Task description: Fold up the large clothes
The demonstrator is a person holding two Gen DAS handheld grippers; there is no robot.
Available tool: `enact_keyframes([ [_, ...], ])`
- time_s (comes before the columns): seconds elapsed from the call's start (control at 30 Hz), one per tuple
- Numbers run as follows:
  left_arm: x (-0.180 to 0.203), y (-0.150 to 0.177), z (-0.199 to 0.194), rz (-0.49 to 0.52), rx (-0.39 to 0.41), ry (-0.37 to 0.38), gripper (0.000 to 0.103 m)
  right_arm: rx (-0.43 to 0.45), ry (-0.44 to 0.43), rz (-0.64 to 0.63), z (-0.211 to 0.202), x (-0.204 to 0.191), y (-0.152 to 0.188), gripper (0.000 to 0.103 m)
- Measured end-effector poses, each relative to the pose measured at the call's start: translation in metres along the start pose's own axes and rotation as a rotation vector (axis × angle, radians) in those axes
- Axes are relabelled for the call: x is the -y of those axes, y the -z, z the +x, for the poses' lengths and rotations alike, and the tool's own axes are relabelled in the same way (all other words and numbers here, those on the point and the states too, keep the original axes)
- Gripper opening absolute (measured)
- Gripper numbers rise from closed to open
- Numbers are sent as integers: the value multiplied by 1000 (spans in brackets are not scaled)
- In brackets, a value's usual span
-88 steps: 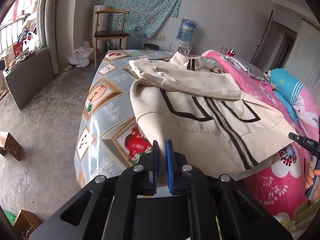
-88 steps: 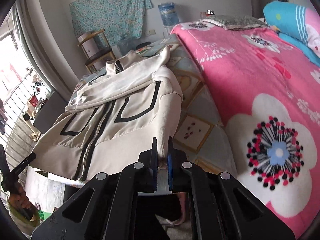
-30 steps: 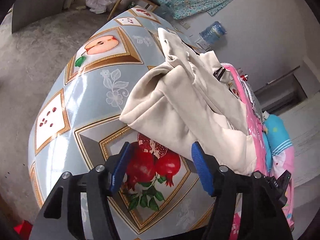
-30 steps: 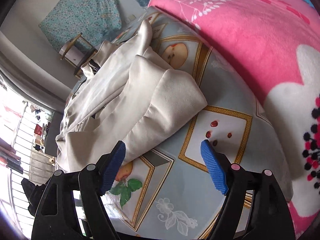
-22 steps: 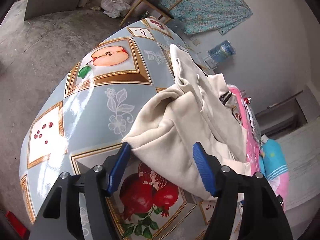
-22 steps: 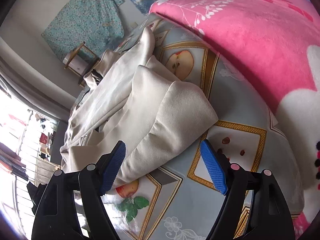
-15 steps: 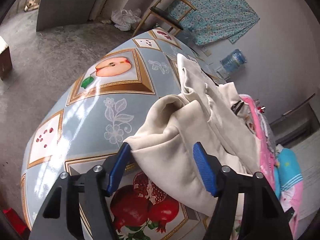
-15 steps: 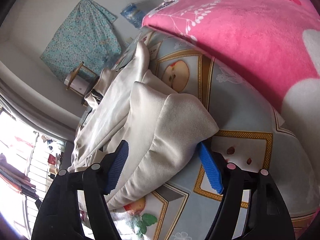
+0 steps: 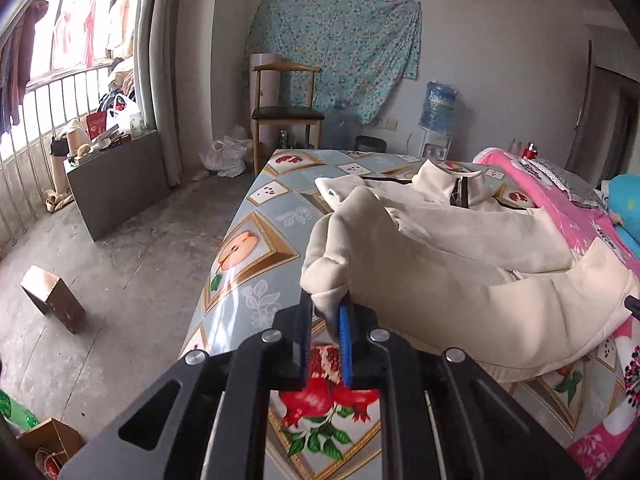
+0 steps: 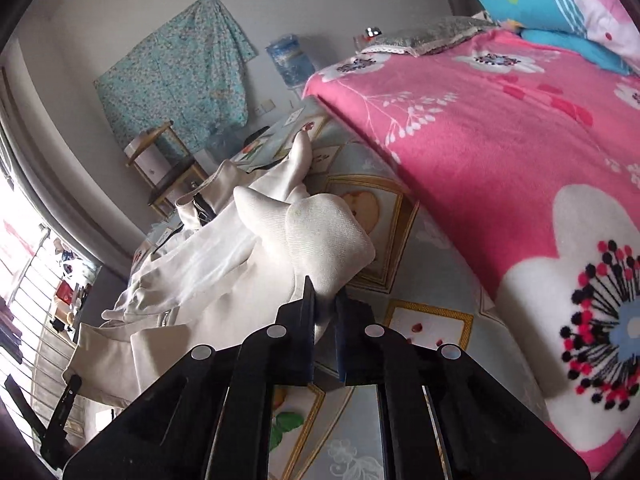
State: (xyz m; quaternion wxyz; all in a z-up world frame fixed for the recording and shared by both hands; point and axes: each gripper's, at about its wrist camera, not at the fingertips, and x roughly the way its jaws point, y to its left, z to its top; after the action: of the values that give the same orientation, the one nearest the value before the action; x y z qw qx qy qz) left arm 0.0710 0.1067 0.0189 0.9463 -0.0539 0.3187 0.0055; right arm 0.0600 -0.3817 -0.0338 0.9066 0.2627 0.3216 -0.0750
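We see the cream jacket point(image 9: 472, 264) lying bunched on the counter point(image 9: 256, 248), whose cloth is pale blue with framed fruit pictures. Its dark zipper and collar point toward the counter's far end. The left hand-held gripper point(image 9: 326, 328) is closing its blue pads on a folded corner of the jacket at the counter's near left edge, and the fabric stands up in a lump above the pads. The right hand-held gripper point(image 10: 325, 312) is pinching the jacket's opposite near corner, close to the counter's side that meets the pink flowered blanket point(image 10: 520, 152). Beyond the counter's far end stand a wooden chair point(image 9: 286, 116) and a water bottle point(image 9: 439, 106) before a patterned blue cloth point(image 9: 336, 40) on the wall.
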Motion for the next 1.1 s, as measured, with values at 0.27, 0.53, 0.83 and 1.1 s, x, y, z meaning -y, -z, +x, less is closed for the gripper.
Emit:
enact_keyframes([
  [0.27, -37, 62, 16, -116, -288, 52, 17, -209, 36, 88, 30, 43, 34, 18],
  [0.53, -72, 47, -9, -130, -234, 87, 27, -188, 119, -63, -27, 29, 9, 58],
  [0.83, -6, 19, 29, 131, -235, 129, 27, -390, -131, -501, 39, -135, 62, 68],
  [1.1, 16, 26, 79, 296, -250, 6, 22, -460, -66, -722, 83, -191, 110, 27],
])
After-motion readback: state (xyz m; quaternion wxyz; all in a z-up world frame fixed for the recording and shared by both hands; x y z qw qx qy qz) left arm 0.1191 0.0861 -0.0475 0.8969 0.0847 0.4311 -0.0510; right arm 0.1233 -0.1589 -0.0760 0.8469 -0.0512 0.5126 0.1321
